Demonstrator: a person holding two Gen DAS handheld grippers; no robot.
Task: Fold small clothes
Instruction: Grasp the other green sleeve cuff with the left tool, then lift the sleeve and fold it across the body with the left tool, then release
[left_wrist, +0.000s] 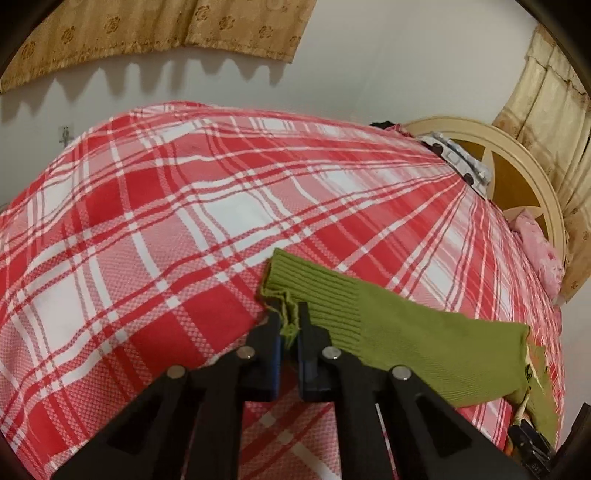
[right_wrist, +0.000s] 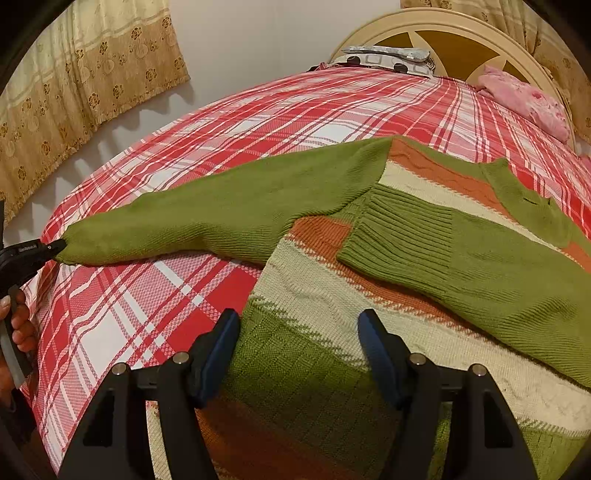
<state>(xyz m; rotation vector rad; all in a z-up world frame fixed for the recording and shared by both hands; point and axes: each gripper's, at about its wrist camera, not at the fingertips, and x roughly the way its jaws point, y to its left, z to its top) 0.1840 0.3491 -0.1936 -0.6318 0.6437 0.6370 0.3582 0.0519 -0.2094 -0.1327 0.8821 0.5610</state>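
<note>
Left tongs (left_wrist: 290, 325): closed tight on the ribbed cuff (left_wrist: 295, 291) of the green sleeve (right_wrist: 221, 214), frayed edge bunched between the pads; in the right wrist view they sit at the far left with a hand (right_wrist: 20, 325) on the grip. The sleeve runs from that pinch rightward, stretched out and lying on the red plaid bedspread (right_wrist: 147, 295); judged purpose: holding the cuff gives control of the whole sleeve so it can be carried across the body of the garment. Sweater (right_wrist: 332, 332): green, cream and orange knit, spread flat on the bed, right of centre and near the viewer. The other sleeve (right_wrist: 461, 266) already lies folded over the sweater's front, cuff pointing left. Right tongs (right_wrist: 299, 354): jaws well apart, nothing gripped, hovering just over the lower green panel of the sweater, pointing down at it; judged purpose: ready to pin or steady the body while the left sleeve is folded in. Far right: pink pillow (right_wrist: 524, 99) against the cream headboard (right_wrist: 424, 26), clear of the work. Fold judged partly done; left sleeve outstanding.
</note>
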